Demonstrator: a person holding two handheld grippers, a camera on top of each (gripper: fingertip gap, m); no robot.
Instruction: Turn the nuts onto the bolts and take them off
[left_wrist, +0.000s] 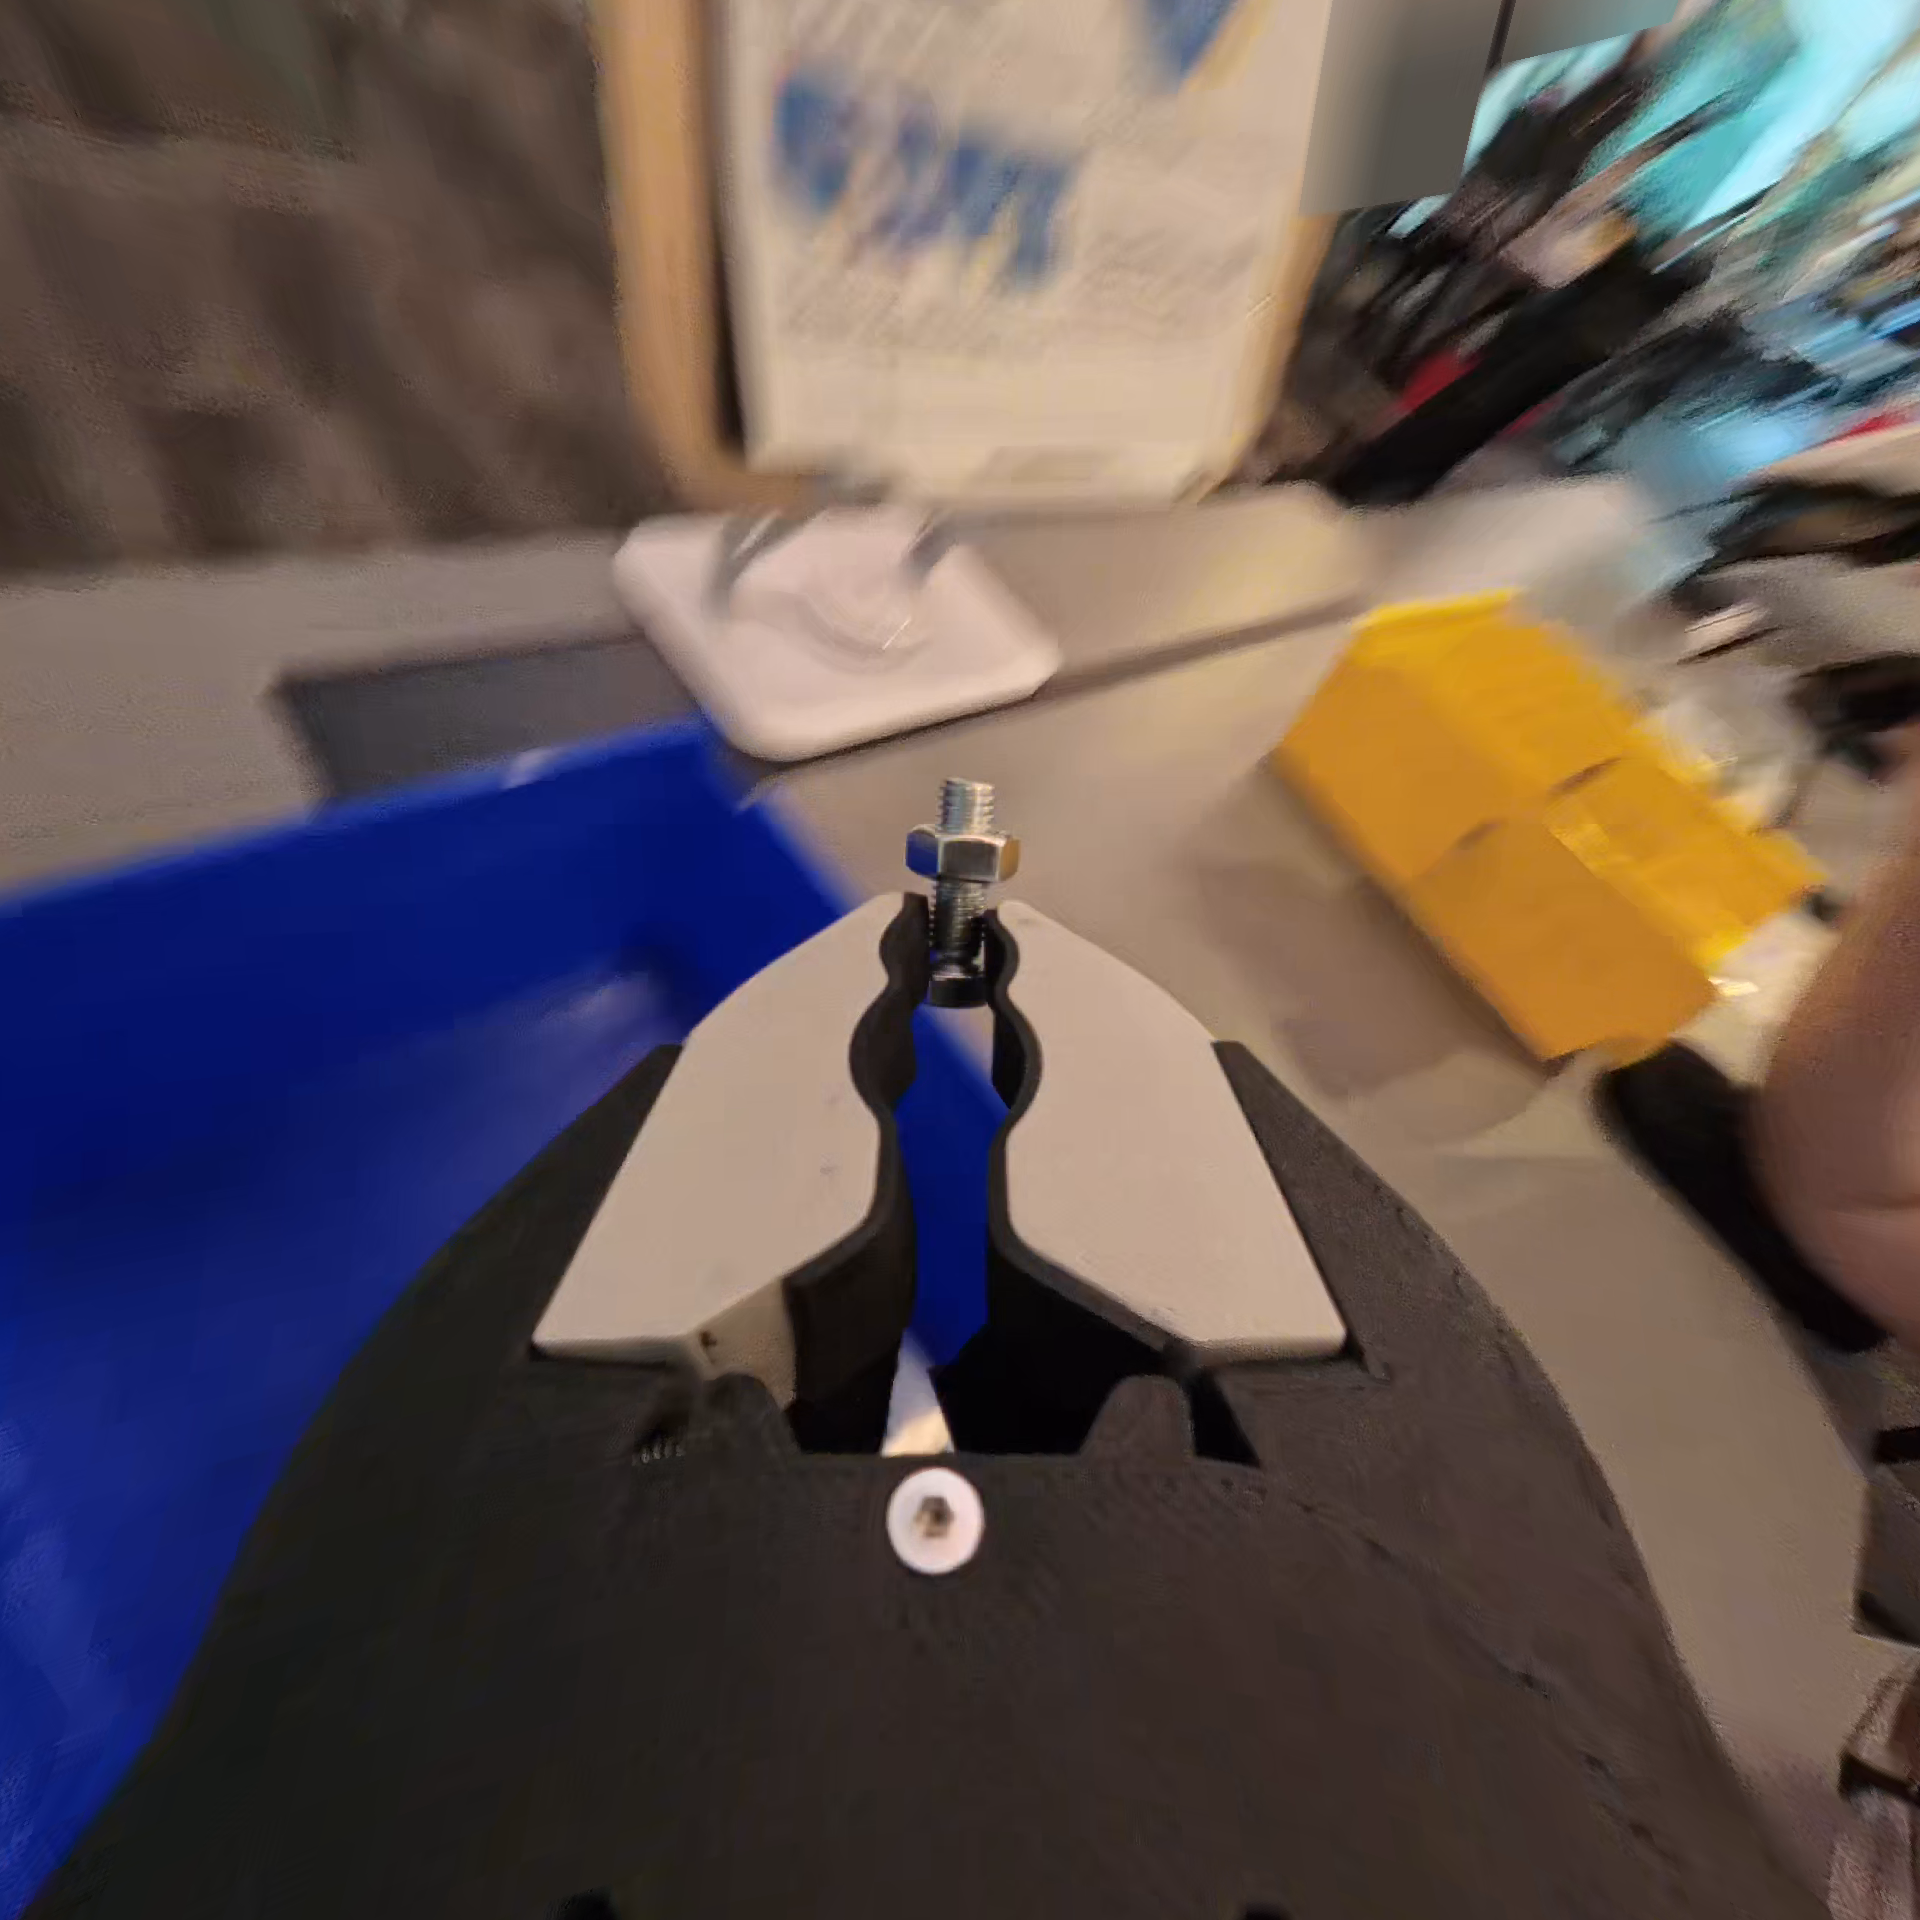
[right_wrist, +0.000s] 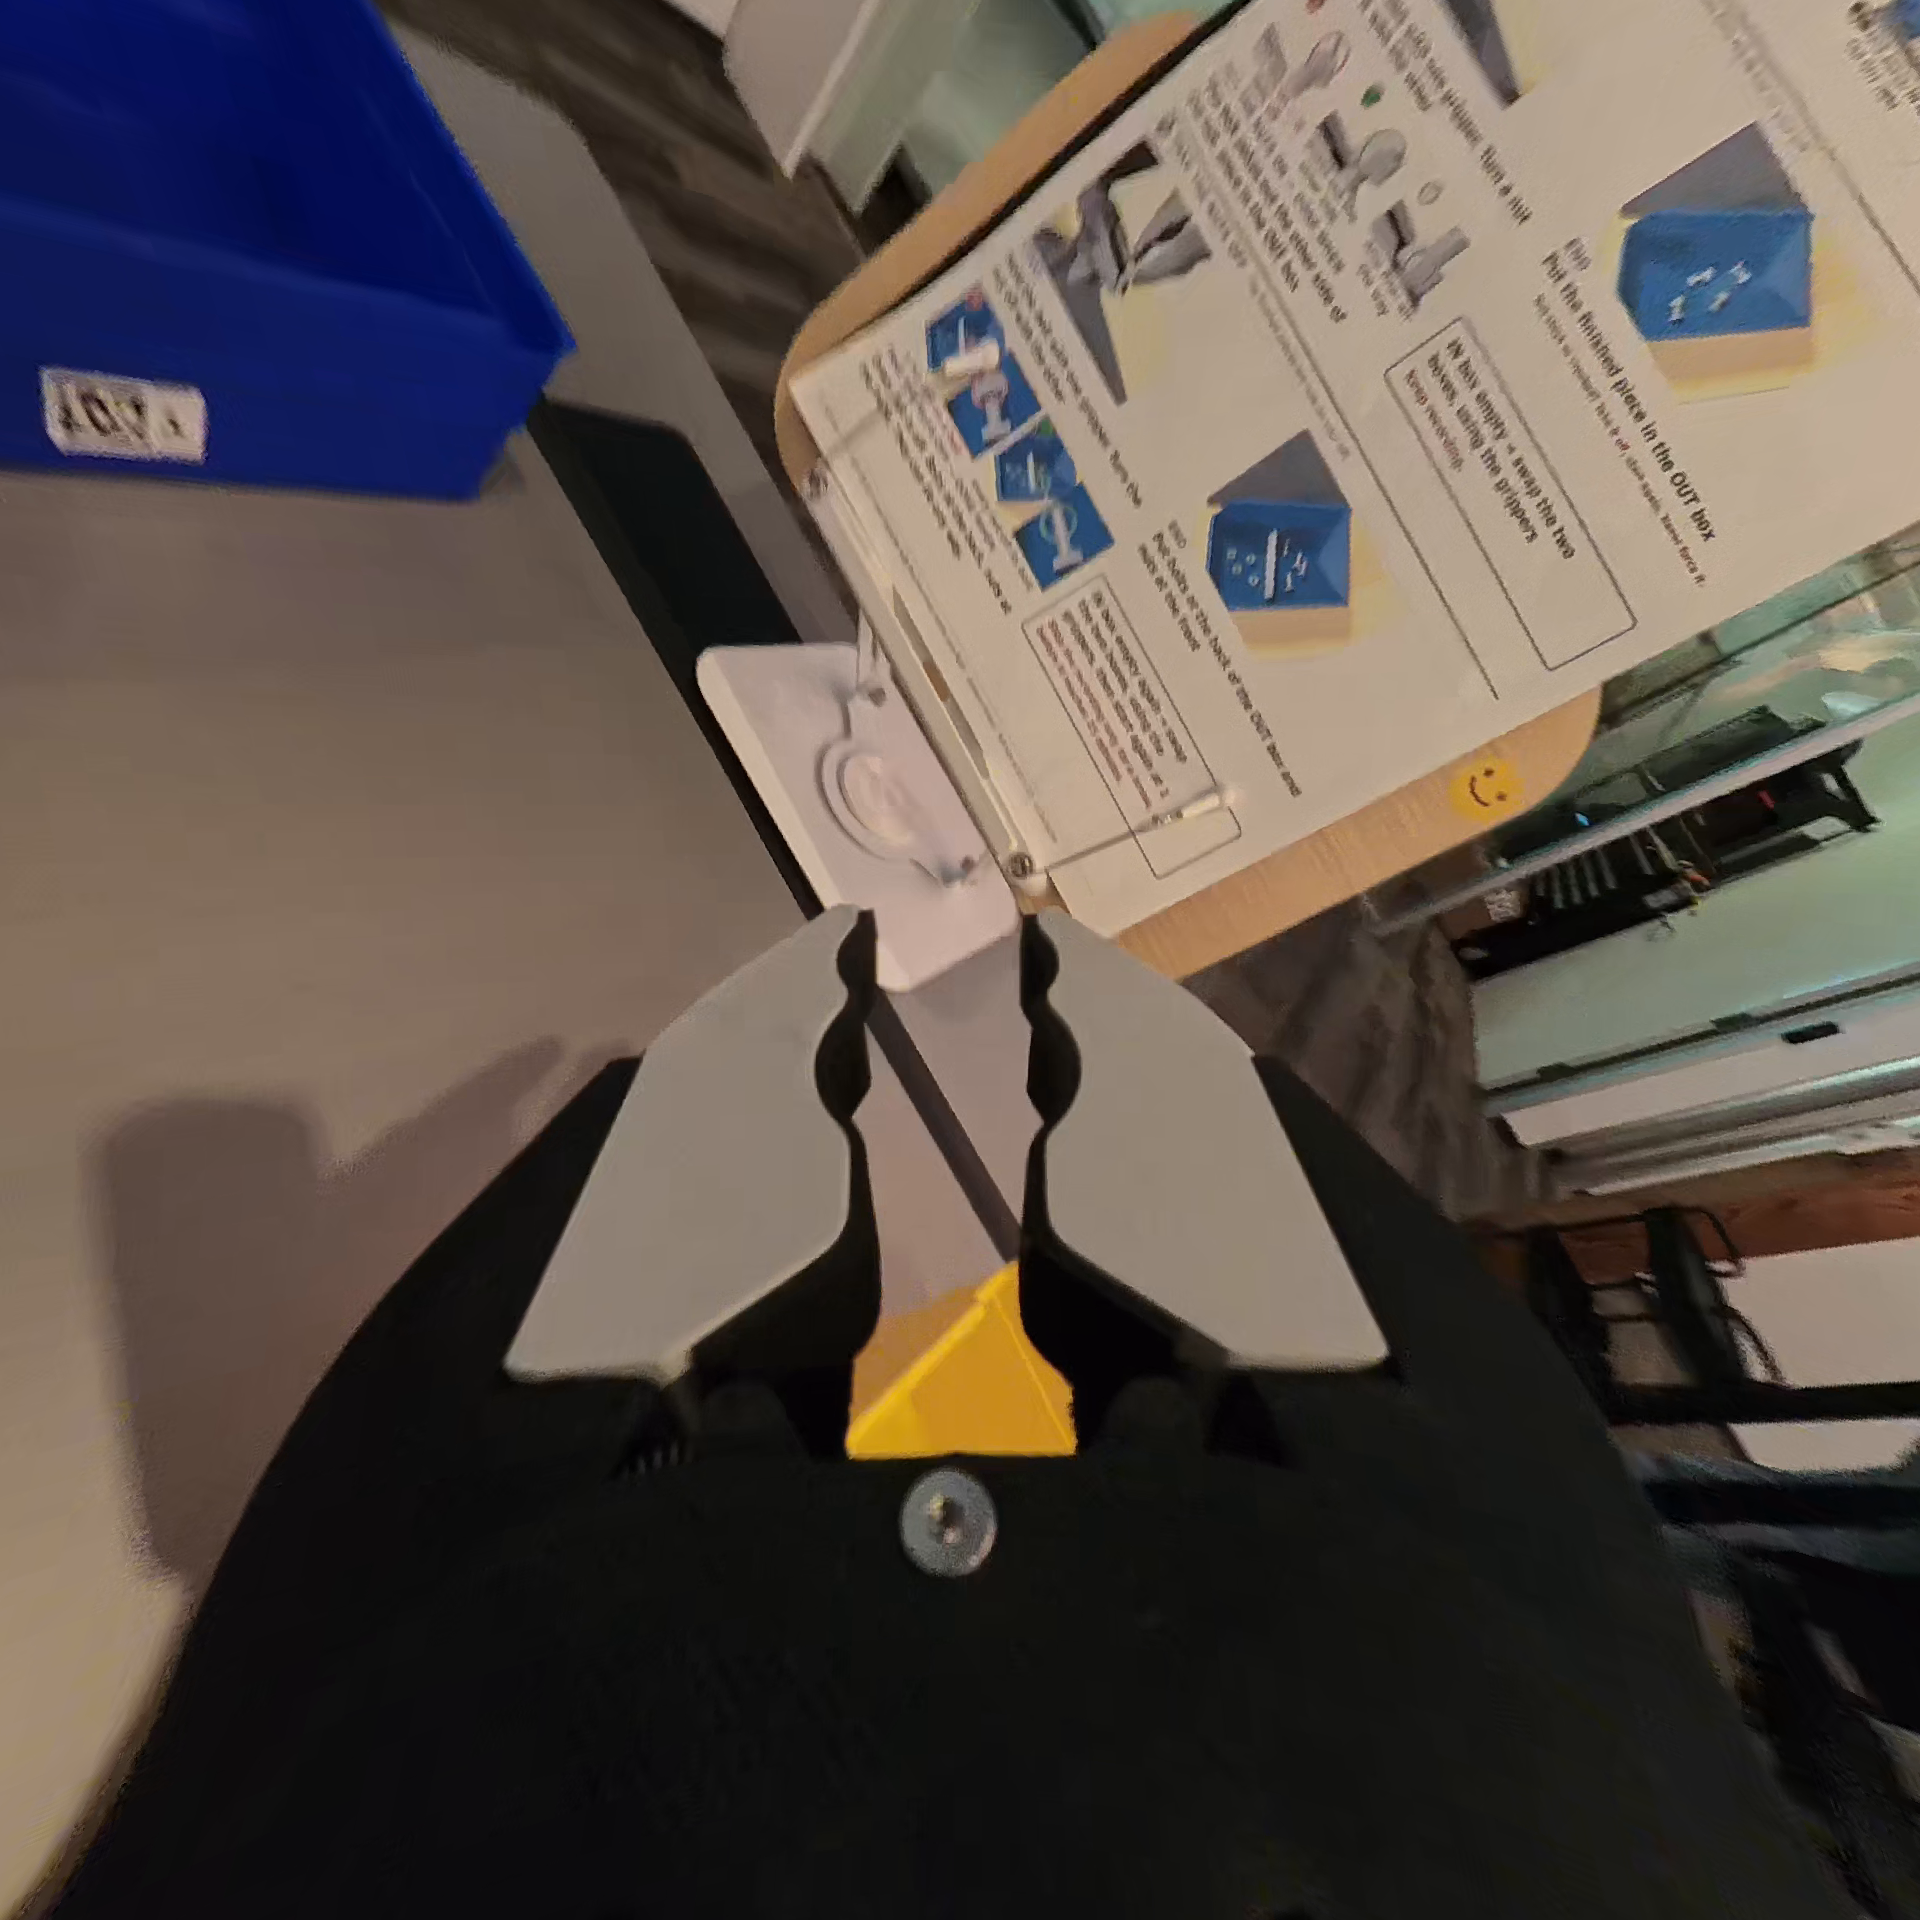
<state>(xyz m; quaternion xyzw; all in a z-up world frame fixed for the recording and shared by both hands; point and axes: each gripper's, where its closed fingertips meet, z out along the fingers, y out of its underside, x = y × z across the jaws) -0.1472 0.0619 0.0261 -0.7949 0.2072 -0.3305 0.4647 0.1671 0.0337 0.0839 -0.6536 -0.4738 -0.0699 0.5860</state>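
In the left wrist view my left gripper (left_wrist: 954, 935) is shut on a small silver bolt (left_wrist: 962, 914), held upright by its lower shank with the head between the fingertips. A silver hex nut (left_wrist: 964, 850) sits threaded on the bolt above the fingertips, with a few threads showing above it. In the right wrist view my right gripper (right_wrist: 940, 935) is open and empty, its jaws a small gap apart, tilted over the grey table. The surroundings are motion-blurred.
A blue bin (left_wrist: 343, 1039) sits left below my left gripper and shows at top left in the right wrist view (right_wrist: 239, 260). A yellow bin (left_wrist: 1527, 831) stands right, also under the right gripper (right_wrist: 956, 1392). A white stand base (left_wrist: 831, 644) holds an instruction sheet (right_wrist: 1351, 416). A hand (left_wrist: 1839, 1143) is at the right edge. My hands' fingertips stand some 35 cm from each other.
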